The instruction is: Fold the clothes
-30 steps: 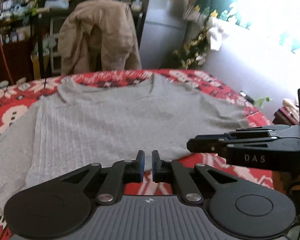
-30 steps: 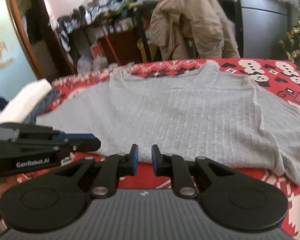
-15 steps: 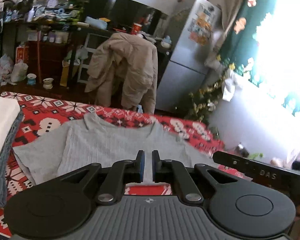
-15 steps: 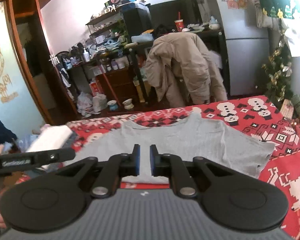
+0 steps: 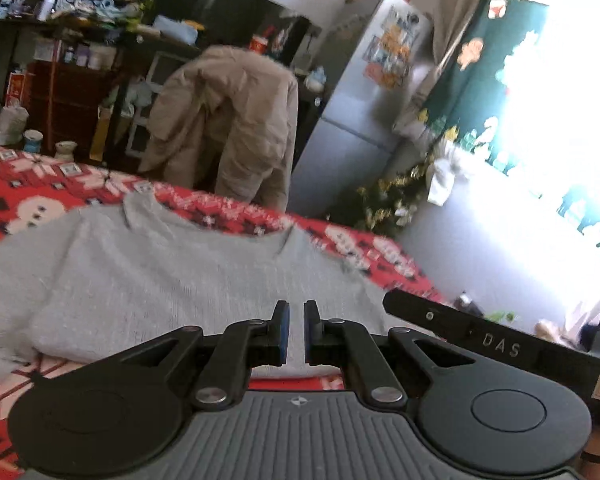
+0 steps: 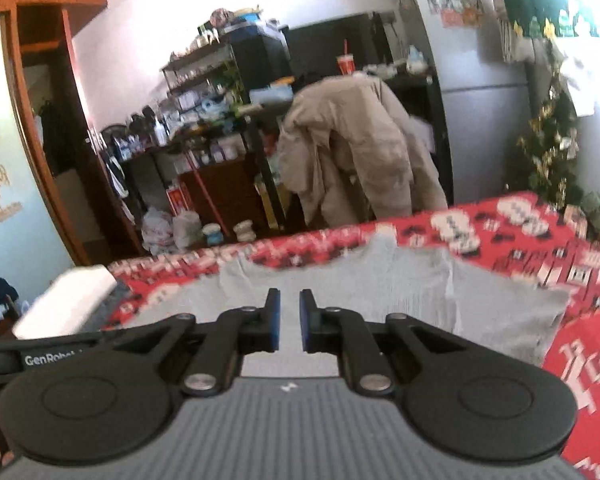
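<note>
- Since the earlier frames, both grippers have been raised and drawn back from the grey sweater (image 5: 188,280); more of the room behind it is now taken in by each view.
- The left gripper (image 5: 293,330) is held above the near hem of the sweater with its jaws nearly closed; only a narrow gap is seen between the blue pads, and nothing is held.
- The right gripper (image 6: 286,320) is likewise nearly closed and empty, with a slightly wider gap between its pads.
- The sweater is laid flat on the red patterned cover (image 6: 540,248) of the tabletop, neckline at the far edge, sleeves spread to both sides.
- A folded white stack (image 6: 66,300) is located at the left edge of the cover in the right wrist view.
- A beige coat (image 5: 228,128) is draped over a chair behind the tabletop, beside a grey refrigerator (image 5: 364,120).
</note>
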Motion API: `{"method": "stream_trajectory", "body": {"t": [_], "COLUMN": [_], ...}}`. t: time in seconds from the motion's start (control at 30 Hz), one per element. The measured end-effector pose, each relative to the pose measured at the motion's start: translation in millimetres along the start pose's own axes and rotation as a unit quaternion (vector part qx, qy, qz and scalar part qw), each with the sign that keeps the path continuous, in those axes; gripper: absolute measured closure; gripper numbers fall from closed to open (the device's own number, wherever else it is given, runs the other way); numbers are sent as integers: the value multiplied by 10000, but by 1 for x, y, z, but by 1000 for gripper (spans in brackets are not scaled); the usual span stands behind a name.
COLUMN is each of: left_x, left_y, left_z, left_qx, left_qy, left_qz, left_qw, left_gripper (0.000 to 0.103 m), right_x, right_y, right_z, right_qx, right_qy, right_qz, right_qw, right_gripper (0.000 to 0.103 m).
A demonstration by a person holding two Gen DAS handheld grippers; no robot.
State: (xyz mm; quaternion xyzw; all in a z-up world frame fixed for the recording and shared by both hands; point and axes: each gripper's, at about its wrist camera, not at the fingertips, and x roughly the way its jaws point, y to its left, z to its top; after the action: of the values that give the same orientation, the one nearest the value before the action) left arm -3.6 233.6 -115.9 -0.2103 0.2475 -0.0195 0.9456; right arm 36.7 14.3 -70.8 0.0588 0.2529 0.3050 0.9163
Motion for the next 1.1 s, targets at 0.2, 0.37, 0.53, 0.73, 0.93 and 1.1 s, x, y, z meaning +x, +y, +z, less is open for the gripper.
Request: {"method": "stream_trajectory", "body": {"t": [0.2, 0.37, 0.53, 0.73, 0.93, 1.1], "left_x": [37, 51, 53, 57, 58, 64], "left_y": [11, 15, 14, 21, 14, 10], "left_z": [-1, -13, -19, -22, -22, -28], "left_qx": [27, 7, 112, 32, 223, 347], "left_qy": [459, 696, 788, 924, 783, 883], "left_qz": [200, 260, 340, 477, 357, 380], "left_qw": [9987, 9972, 9962, 9946, 9960, 9948], "left_gripper": [98, 98, 98, 97, 94, 94], "right_x": [50, 74, 84, 77, 74, 75], "right_y": [-11, -19, -19, -23, -26, -36], "right_z": [-26, -41, -55, -61, -53, -54], "right_qx": [-287, -297, -480, -473, -479, -487], "right_qy": [546, 884, 1228, 1329, 1102, 1218], "right_qz": [-201, -348, -451, -352, -554, -774], "right_qw": [9979, 9950, 9902, 9894, 9912, 9883], "right_gripper": [92, 92, 92, 92, 92, 93]}}
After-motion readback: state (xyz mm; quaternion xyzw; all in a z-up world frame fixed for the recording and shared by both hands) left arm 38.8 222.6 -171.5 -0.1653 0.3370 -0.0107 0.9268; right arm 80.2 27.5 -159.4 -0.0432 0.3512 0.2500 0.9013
